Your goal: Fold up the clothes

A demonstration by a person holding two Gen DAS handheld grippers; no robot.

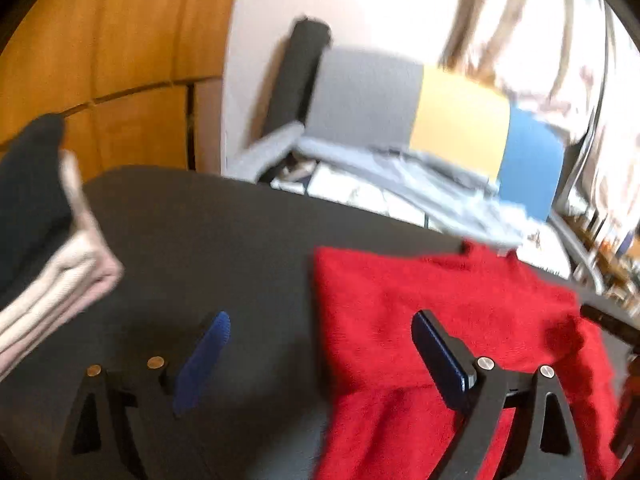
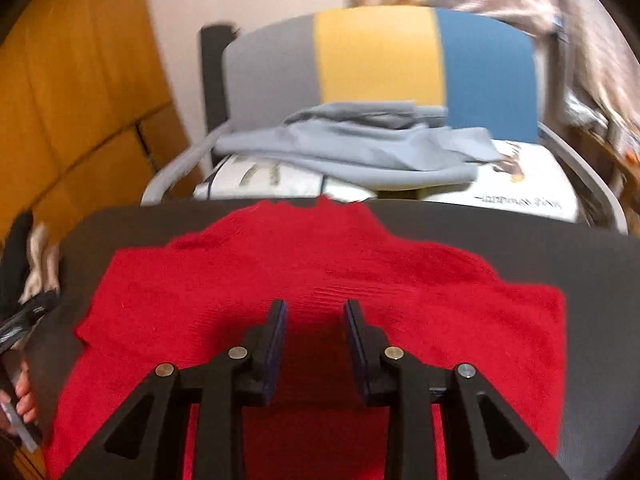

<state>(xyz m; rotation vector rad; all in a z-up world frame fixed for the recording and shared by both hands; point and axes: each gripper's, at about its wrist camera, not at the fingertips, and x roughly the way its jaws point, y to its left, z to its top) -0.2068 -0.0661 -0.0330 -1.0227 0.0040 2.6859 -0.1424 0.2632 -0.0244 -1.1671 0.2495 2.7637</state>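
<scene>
The red sweater (image 2: 320, 280) lies spread flat on the dark table (image 2: 592, 280). In the right wrist view it fills the middle and lower part of the frame, from about 9 o'clock round through 6 o'clock to 3 o'clock, with its far edge reaching the table's far rim at 12 o'clock. In the left wrist view the sweater (image 1: 440, 300) occupies the lower right, from 3 o'clock to 6 o'clock, and bare table (image 1: 220, 240) lies to its left.

The left gripper (image 1: 322, 360) stands wide open. Its left finger is over bare table at 7 o'clock, and its right finger is over the sweater at 5 o'clock. The sweater's left edge runs between the two fingers. No cloth is pinched between the pads.

The right gripper (image 2: 316, 344) is partly open, with a narrow gap between its two blue pads. It is above the middle of the sweater at 6 o'clock. Red cloth shows through the gap, but whether the pads touch it cannot be told.

A stack of folded clothes (image 1: 52, 248), dark on top and pale below, sits on the table at 9 o'clock in the left wrist view. Beyond the table stands a chair (image 2: 380, 52) with a back in grey, yellow and blue panels at 12 o'clock in the right wrist view. A grey garment (image 2: 360, 148) lies on the chair's seat. A hand (image 2: 24, 400) shows at the left edge at 8 o'clock in the right wrist view.
</scene>
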